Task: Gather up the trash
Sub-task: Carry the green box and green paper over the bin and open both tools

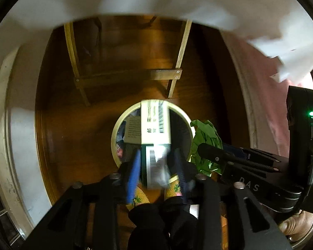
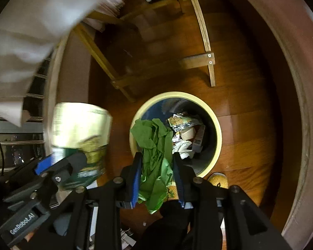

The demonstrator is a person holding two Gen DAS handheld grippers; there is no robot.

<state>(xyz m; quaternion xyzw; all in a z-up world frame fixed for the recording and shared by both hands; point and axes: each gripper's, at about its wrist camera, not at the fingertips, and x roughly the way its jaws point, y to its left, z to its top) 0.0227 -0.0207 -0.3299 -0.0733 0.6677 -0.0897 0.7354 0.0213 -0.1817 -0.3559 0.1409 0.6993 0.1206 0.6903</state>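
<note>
Left fingers (image 1: pixel 156 162) gripping a carton (image 1: pixel 155 125), right fingers (image 2: pixel 156 175) pinching green paper (image 2: pixel 154 145), both over the bin (image 2: pixel 216 125): drop step, needing release.

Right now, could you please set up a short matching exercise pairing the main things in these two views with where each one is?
Things:
1. green crumpled wrapper
2. printed carton
3. trash bin
4. wooden chair frame

Places:
A. standing on the wooden floor, already holding rubbish
B. between the right gripper's fingers
C. beyond the bin on the floor
D. at the left gripper, above the bin's mouth

Pairs: 1-B, 2-D, 3-A, 4-C
</note>
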